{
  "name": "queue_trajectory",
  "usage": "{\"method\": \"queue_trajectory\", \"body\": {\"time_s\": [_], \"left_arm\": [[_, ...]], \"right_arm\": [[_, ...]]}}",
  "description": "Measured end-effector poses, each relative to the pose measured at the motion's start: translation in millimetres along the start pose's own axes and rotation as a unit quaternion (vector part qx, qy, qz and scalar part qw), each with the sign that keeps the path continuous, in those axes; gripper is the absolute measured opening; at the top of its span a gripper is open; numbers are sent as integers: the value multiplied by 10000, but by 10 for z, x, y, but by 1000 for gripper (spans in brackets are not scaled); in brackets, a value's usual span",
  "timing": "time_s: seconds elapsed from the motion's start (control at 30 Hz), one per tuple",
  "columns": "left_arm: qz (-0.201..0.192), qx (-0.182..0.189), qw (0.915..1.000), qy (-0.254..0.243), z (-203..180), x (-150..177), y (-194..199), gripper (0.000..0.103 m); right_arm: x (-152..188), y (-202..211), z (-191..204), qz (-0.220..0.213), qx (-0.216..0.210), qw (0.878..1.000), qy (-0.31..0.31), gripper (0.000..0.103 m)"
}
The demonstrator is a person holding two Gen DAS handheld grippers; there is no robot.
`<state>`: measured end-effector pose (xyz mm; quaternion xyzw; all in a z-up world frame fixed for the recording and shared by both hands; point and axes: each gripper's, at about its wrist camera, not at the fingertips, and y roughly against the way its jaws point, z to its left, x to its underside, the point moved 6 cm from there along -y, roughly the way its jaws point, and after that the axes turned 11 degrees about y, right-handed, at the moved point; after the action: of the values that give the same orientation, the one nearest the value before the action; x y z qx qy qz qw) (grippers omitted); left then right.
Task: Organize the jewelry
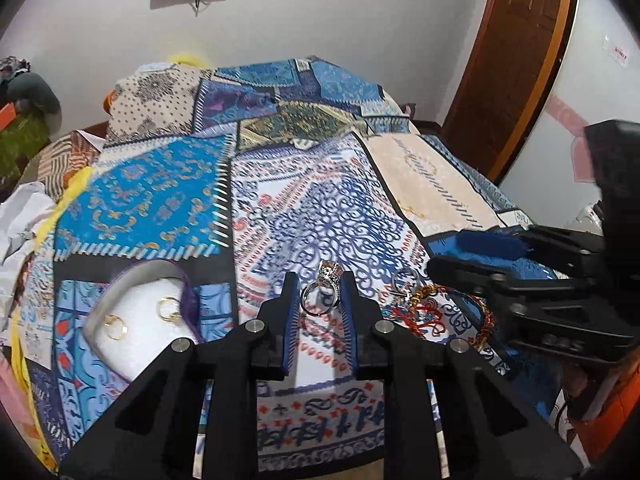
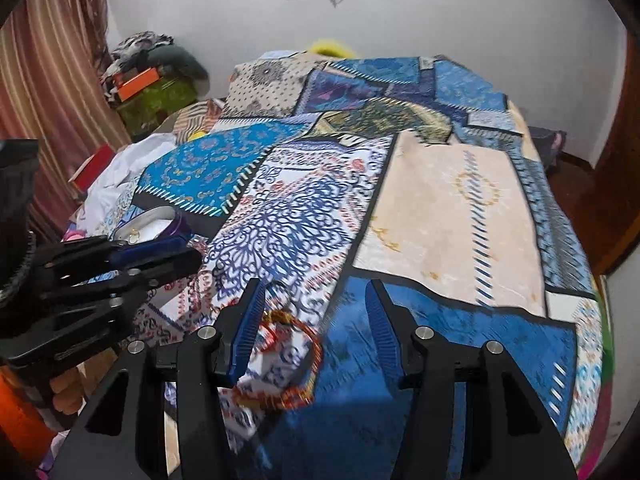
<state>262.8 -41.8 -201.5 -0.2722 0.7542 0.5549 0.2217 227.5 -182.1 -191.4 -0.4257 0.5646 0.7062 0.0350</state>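
In the left wrist view my left gripper (image 1: 319, 285) is shut on a silver ring with a jewelled top (image 1: 323, 293), held just above the patterned bedspread (image 1: 312, 208). To its left lies a purple-edged jewelry box with a white foam pad (image 1: 138, 320) holding two gold rings (image 1: 168, 307). Another silver ring (image 1: 405, 281) and a red-and-gold bangle (image 1: 444, 312) lie to the right. My right gripper (image 2: 316, 296) is open above the bangle (image 2: 294, 360), which lies between its fingers. The box also shows in the right wrist view (image 2: 154, 226).
The bed is covered by a blue, white and beige patchwork spread. A white cloth (image 1: 20, 220) lies at the bed's left edge. A brown door (image 1: 516, 52) stands at the right, clutter (image 2: 148, 76) in the far left corner, and a striped curtain (image 2: 48, 92) at the left.
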Motion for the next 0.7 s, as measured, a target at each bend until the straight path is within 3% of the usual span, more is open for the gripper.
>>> {"method": "queue_trajectory", "body": {"time_s": [0.07, 0.23, 0.37, 0.7], "left_arm": [[-55, 2, 10000, 37, 53, -13, 42, 19], [-94, -14, 9999, 135, 156, -7, 84, 19], [-90, -37, 9998, 158, 202, 11, 90, 19], [-347, -80, 9992, 206, 259, -31, 318, 19]], "right_arm": [[-5, -62, 46, 101, -29, 9999, 130, 33], [45, -268, 132, 417, -124, 9984, 348, 16], [46, -270, 167, 420, -229, 9977, 474, 6], [-98, -90, 212, 146, -192, 9990, 385, 3]]}}
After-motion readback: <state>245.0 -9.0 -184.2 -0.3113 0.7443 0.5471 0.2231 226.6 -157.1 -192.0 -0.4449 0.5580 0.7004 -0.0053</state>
